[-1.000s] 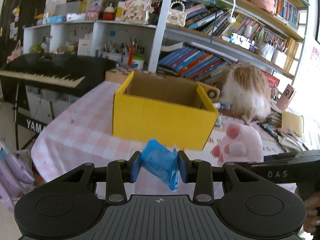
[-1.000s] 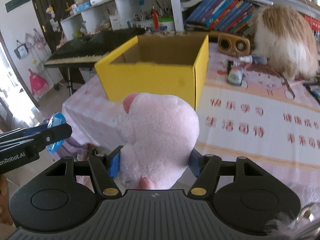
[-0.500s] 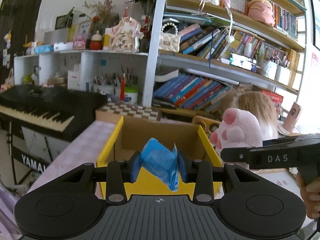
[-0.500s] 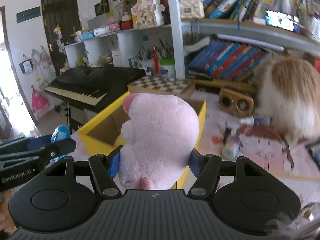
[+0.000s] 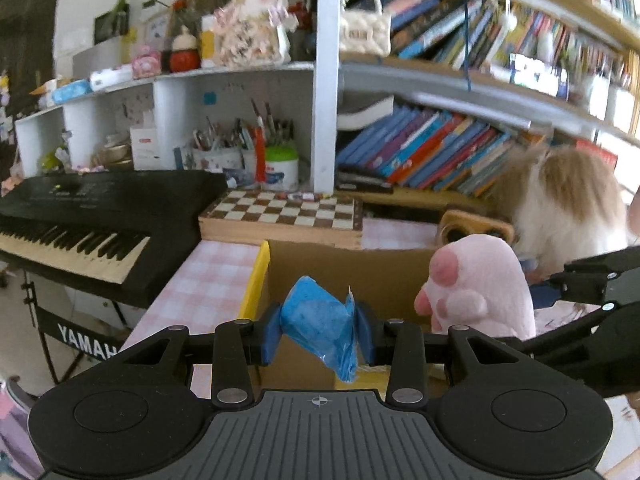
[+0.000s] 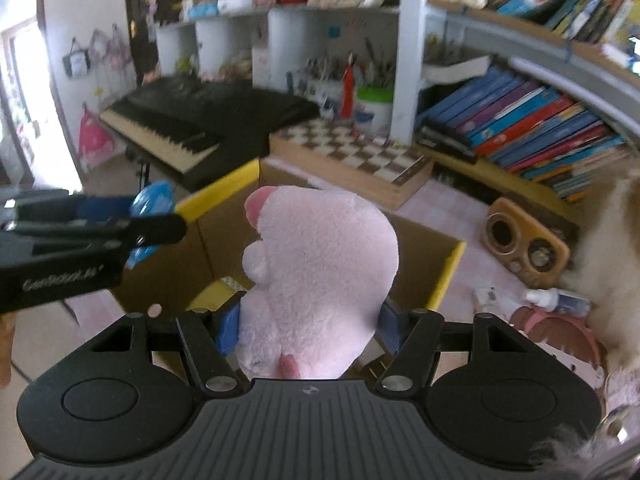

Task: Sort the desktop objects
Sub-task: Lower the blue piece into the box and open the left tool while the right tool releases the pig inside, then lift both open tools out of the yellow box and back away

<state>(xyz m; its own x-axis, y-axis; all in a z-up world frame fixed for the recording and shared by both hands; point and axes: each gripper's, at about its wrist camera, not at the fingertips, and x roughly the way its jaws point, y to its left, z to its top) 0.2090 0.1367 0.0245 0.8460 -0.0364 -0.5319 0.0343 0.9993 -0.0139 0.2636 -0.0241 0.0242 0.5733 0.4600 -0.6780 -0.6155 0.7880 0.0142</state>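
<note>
We record a bright blue crinkled packet (image 5: 318,322) between blue-padded black fingers (image 5: 271,334). The plush paw (image 6: 320,276) is pale pink with darker pink toe pads. The box (image 6: 448,276) shows yellow outer walls and rim, plain brown cardboard inside. The worktop (image 5: 208,284) cloth is pink-and-white check. The chessboard (image 5: 284,210) is brown-and-cream squares in a light wood frame. The keyboard (image 5: 80,216) is black with cream and black keys.
</note>
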